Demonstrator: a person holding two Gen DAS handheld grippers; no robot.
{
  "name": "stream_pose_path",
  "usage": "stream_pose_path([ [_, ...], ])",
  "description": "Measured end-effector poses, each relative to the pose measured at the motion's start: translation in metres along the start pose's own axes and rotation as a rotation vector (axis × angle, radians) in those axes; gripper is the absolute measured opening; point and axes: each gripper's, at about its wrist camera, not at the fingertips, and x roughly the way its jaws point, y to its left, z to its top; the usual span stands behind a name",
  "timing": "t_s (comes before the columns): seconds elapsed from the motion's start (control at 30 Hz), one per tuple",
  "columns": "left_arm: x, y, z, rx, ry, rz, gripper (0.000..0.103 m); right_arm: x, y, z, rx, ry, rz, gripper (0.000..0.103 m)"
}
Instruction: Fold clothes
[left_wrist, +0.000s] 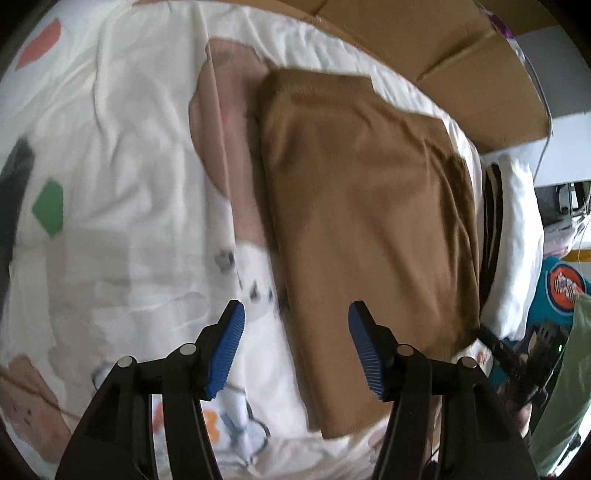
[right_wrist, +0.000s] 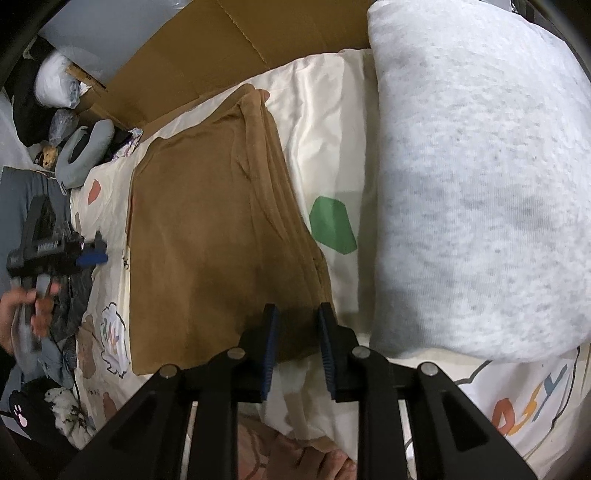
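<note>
While one folded brown garment (left_wrist: 362, 206) lies on the bed's (left_wrist: 122, 122) edge, left gripper (left_wrist: 295, 347) gapes empty and right gripper (right_wrist: 295, 347), nearly closed, straddles its corner.

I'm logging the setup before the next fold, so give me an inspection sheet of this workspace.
Surface: cream printed bedsheet, wrinkled.
Job's things: brown garment folded into a rectangle, lying flat on the sheet.
Clutter: grey pillow beside the garment; grey neck pillow, bags and dark clothes off the bed's edge.
Grippers: left hand-held gripper open, nothing between its pads, above the garment's near edge; right hand-held gripper narrowly open over the garment's near corner, whether it pinches cloth cannot be told.
Cables: thin wire along the cardboard.
Surroundings: flattened cardboard behind the bed.
</note>
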Motion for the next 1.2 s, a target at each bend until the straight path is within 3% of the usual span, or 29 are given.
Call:
stream_pose_path([
  [0.23, 0.010, -0.007, -0.032, -0.021, 0.037, -0.045, 0.059, 0.002, 0.002, -0.001, -0.022, -0.001, 0.001, 0.020],
  [0.67, 0.028, -0.028, -0.056, 0.010, 0.085, -0.111, 0.058, 0.018, 0.009, -0.002, -0.055, 0.033, -0.054, 0.020],
  [0.7, 0.029, -0.030, -0.059, 0.020, 0.087, -0.102, 0.051, 0.019, 0.010, -0.001, -0.056, 0.034, -0.058, 0.020],
  [0.83, 0.029, -0.033, -0.064, 0.037, 0.111, -0.122, 0.042, 0.021, 0.008, -0.001, -0.053, 0.036, -0.077, 0.020],
  [0.87, 0.030, -0.034, -0.067, 0.046, 0.128, -0.122, 0.036, 0.022, 0.007, -0.001, -0.053, 0.038, -0.079, 0.020],
  [1.2, 0.063, -0.026, -0.102, 0.065, 0.264, -0.089, 0.027, 0.026, 0.006, -0.002, -0.037, 0.053, -0.078, 0.020],
])
